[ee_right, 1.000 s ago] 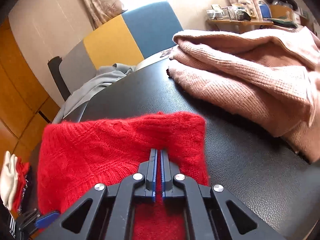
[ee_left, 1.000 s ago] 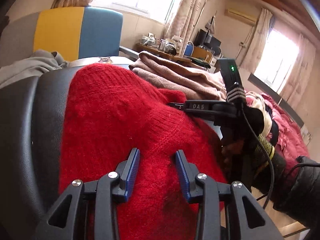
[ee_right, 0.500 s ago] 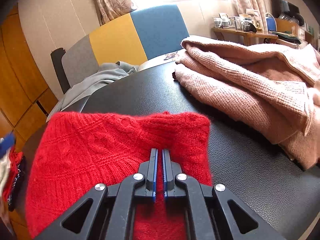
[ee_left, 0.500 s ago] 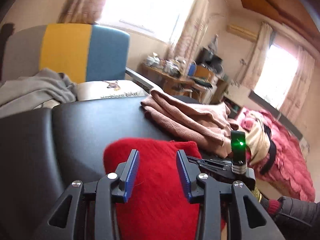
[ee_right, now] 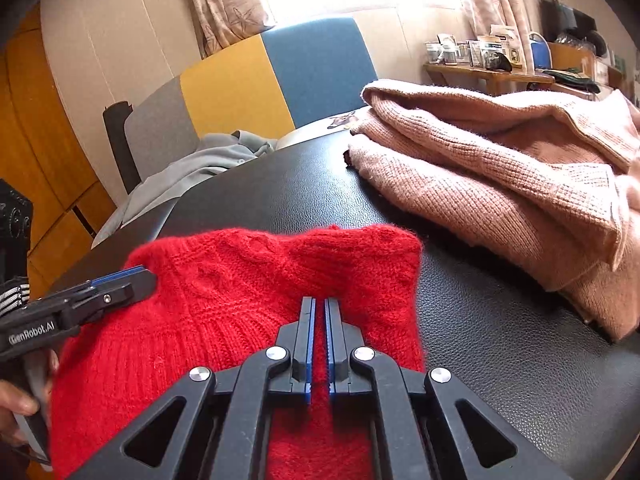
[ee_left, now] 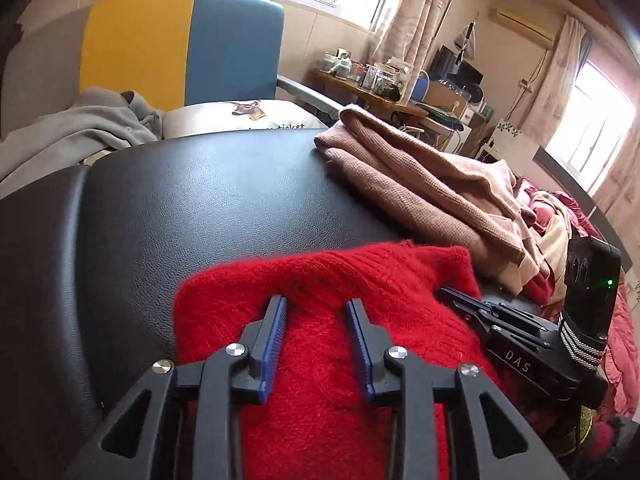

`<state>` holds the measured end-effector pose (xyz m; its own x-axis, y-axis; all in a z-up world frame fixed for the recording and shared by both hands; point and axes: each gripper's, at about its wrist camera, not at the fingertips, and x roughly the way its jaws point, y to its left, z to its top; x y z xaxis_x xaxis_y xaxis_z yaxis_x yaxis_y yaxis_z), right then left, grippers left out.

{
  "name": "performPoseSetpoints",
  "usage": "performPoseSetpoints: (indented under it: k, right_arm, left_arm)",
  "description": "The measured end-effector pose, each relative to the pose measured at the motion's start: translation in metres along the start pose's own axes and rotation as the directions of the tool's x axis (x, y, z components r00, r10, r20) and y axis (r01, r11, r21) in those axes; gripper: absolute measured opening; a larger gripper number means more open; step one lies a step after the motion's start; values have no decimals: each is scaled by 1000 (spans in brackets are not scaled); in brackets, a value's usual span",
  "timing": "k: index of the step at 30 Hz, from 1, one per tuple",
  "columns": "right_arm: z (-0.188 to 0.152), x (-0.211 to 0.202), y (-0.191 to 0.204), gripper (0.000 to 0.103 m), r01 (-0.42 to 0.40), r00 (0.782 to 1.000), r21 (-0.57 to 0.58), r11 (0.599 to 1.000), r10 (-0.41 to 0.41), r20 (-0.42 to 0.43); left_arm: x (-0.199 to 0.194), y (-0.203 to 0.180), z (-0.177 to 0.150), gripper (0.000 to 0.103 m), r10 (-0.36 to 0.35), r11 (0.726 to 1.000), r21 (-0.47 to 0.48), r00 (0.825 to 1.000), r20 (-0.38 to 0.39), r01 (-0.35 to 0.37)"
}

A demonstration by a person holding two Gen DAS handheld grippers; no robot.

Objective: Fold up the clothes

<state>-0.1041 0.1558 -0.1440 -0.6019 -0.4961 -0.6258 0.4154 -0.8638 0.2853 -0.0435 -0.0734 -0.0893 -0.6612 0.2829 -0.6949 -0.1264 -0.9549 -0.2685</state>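
A red knit sweater [ee_left: 328, 360] lies on the near part of a black padded table [ee_left: 200, 200]; it also shows in the right wrist view [ee_right: 240, 292]. My left gripper [ee_left: 316, 304] is open, its jaws over the sweater's far edge with the knit between and below them. My right gripper [ee_right: 319, 304] is shut on a pinch of the red sweater near its right edge. The right gripper shows in the left wrist view [ee_left: 472, 304] and the left gripper in the right wrist view [ee_right: 124, 278], at the sweater's left edge.
A folded pink sweater [ee_right: 500, 184] lies on the table's far right side [ee_left: 420, 192]. A grey garment [ee_left: 80, 128] and a white printed pillow [ee_left: 240, 118] lie beyond the far edge, before a yellow and blue chair [ee_left: 180, 48]. A red bedspread [ee_left: 624, 344] is at right.
The left gripper has drawn back toward the near edge of the red sweater, still open. The right gripper stays shut on the sweater, which now lies lower and flatter on the table.
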Motion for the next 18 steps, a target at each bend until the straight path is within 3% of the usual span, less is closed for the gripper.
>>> performPoseSetpoints:
  k: [5,7,12,14,18]
  right_arm:
    - [1,-1,0,3,-8,1000,-2,1000,7,-10]
    - [2,-2,0,3,-15,1000,3,1000,15,-17]
    - [13,-24,6,14,-44,998,-30,999,43,-50]
    - [16,-44,14,17,-62,998,-77,995,59,-30]
    - [5,-86,36,17,-144,989,-225,964,134,-57]
  left_arm:
    - [-47,23,-2,35,-87,983,-151,992,90,100]
    - [-73,30,-14,37,-72,981,-172,989,129,93]
    - [-111,14,-50,37,-52,998,-36,988,148,58]
    - [-115,-5,-68,37,-49,998,55,989,139,42]
    - [-101,-32,-89,38,-63,992,114,993,101,51]
